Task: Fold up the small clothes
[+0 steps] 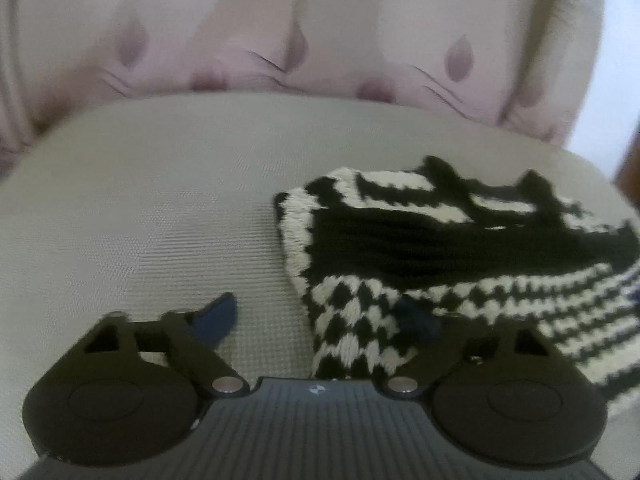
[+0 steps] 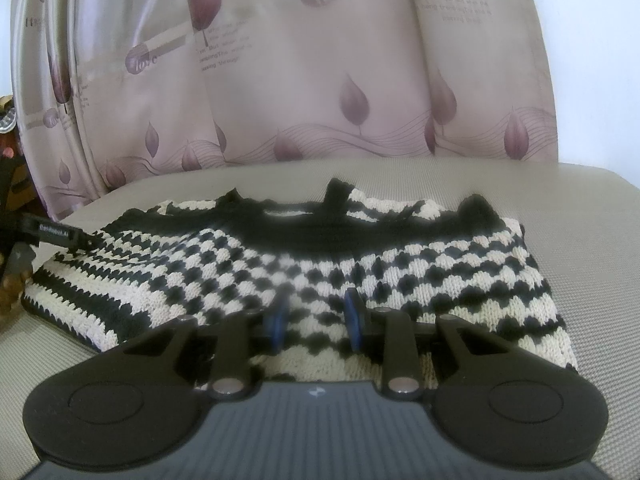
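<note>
A black and cream knitted garment [image 2: 400,256], checked and striped, lies flat on a beige woven cushion [image 2: 592,216]. My right gripper [image 2: 315,320] sits at its near edge, the blue pads [image 2: 354,320] a narrow gap apart and closed on a ridge of the knit. In the left wrist view the garment [image 1: 460,248] fills the right half. My left gripper [image 1: 316,320] stands open and wide at its left corner. One blue pad [image 1: 218,320] is over bare cushion [image 1: 140,208], the other finger over the checked knit. A black finger of the left gripper [image 2: 52,236] shows at the garment's left end.
A pink curtain [image 2: 320,80] printed with purple leaves and words hangs right behind the cushion. Brown and dark clutter [image 2: 10,240] sits at the far left edge. Bare cushion lies left of the garment in the left wrist view.
</note>
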{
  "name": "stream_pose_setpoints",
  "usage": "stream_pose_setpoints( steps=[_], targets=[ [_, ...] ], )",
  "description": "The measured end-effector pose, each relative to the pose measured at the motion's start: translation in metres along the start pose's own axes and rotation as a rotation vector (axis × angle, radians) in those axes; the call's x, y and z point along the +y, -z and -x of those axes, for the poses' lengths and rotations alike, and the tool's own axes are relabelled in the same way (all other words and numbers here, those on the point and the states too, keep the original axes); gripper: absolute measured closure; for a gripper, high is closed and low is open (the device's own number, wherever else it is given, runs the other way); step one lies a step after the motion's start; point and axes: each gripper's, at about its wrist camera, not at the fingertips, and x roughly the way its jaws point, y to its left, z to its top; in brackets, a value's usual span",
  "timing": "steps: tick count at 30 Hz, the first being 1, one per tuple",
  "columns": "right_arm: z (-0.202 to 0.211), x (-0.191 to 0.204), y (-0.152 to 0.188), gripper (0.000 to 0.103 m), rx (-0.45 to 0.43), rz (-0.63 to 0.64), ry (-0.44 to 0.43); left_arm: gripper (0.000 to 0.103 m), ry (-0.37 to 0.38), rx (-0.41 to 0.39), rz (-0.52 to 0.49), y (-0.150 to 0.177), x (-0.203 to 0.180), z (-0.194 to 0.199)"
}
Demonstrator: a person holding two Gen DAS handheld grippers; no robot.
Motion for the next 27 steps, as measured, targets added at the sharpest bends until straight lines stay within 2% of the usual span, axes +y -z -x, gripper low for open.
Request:
stream_pose_setpoints(
  steps=[4, 6, 9, 12, 15, 17, 19, 20, 22, 24, 27],
  targets=[
    [0.000, 0.000, 0.000, 0.074, -0.003, -0.005, -0.003, 0.030, 0.101, 0.042, -0.055, -0.015, 0.011, -0.009],
    [0.001, 0.000, 0.000, 0.073, -0.004, -0.003, -0.002, 0.030, 0.143, 0.056, -0.085, -0.019, 0.015, -0.013],
    [0.001, 0.001, 0.000, 0.072, -0.005, -0.002, -0.002, 0.034, 0.204, 0.048, -0.097, -0.022, 0.024, -0.017],
    [0.001, 0.001, 0.000, 0.072, -0.005, -0.001, -0.002, 0.038, 0.231, 0.034, -0.097, -0.019, 0.026, -0.016],
    [0.001, 0.001, 0.000, 0.067, -0.008, 0.001, -0.005, 0.043, 0.274, 0.020, -0.045, -0.016, 0.032, -0.014],
    [0.002, 0.004, 0.000, 0.044, -0.012, 0.015, -0.012, 0.046, 0.292, 0.017, 0.010, -0.015, 0.036, -0.015],
    [0.002, 0.008, 0.000, 0.027, -0.009, 0.043, -0.011, 0.052, 0.312, 0.021, 0.069, -0.016, 0.040, -0.016],
    [0.001, 0.010, 0.000, 0.025, -0.005, 0.056, -0.011, 0.066, 0.324, 0.028, 0.090, -0.015, 0.041, -0.017],
    [0.000, 0.012, 0.000, 0.025, 0.003, 0.064, -0.007, 0.077, 0.360, 0.043, 0.152, -0.014, 0.044, -0.022],
    [0.000, 0.010, 0.000, 0.025, -0.001, 0.056, -0.013, 0.080, 0.361, 0.024, 0.190, -0.010, 0.043, -0.023],
    [0.003, 0.008, 0.001, 0.025, -0.013, 0.044, -0.015, 0.084, 0.321, -0.004, 0.248, -0.008, 0.034, -0.014]
  ],
)
